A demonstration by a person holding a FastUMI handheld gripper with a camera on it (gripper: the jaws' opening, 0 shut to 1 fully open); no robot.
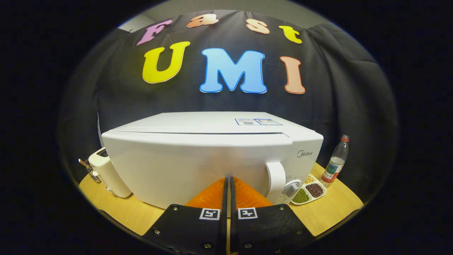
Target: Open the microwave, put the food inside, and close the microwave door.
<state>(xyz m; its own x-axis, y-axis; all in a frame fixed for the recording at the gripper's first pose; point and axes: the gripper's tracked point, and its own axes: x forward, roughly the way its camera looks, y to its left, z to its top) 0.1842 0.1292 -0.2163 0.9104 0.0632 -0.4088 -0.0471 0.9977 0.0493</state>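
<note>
Right before the closed microwave door (184, 170) your gripper (228, 184) rests with fingers pressed together, empty, left of the handle (275, 179), seemingly having pushed it shut.

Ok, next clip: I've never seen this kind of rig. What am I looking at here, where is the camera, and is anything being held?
The camera rides on a hand-held two-finger gripper and looks forward along its fingers, which show at the bottom of the picture. The fingers are closed together with nothing between them, their tips right up against the front of a white microwave; its door is shut. The door handle and a round dial sit just beyond the fingers to the right. Everything stands on a wooden table. Left of the microwave is a white toaster. To the right are a divided dish of beans and a plastic bottle.
</note>
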